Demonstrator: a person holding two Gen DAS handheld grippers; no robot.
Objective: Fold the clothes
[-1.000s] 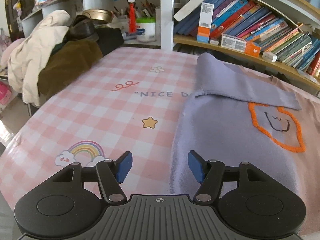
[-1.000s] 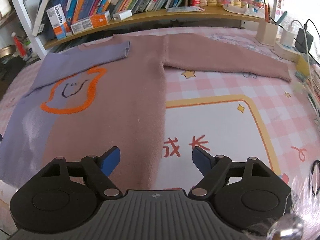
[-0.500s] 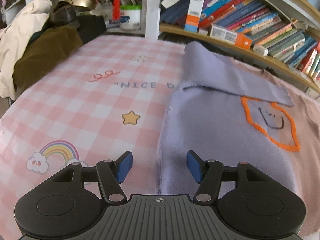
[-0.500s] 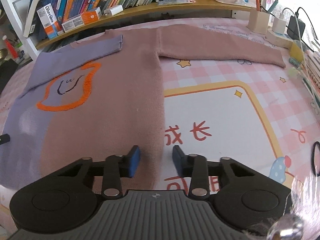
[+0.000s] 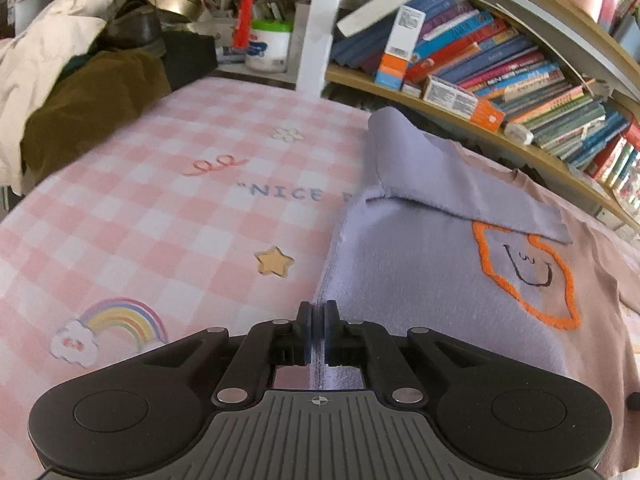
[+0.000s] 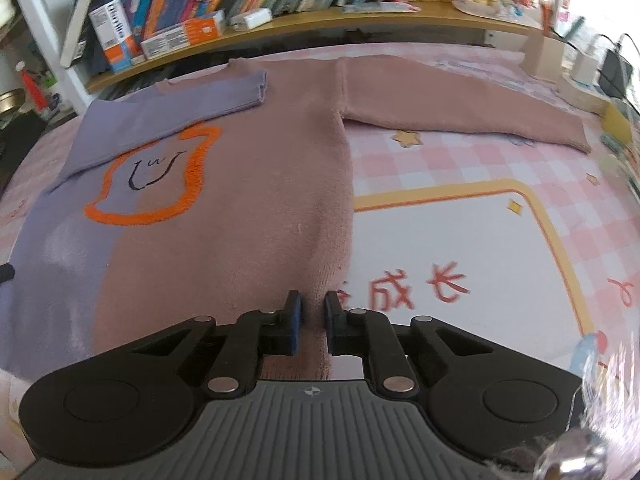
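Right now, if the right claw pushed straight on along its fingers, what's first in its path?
The sweater itself. The right claw is closing on its right side edge at the hem, fabric between the pads. Straight ahead is more of that pink body lying flat on the checked table cover; depth is unclear.

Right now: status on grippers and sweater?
Left gripper shut on sweater hem, lilac side. Right gripper closing on hem, pink side. Lilac sleeve folded in, pink sleeve still out. Nothing blocking.

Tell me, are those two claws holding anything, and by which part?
Both grip the sweater at its near hem: left gripper on the purple side edge, right gripper, fingers closing, on the pink side edge.
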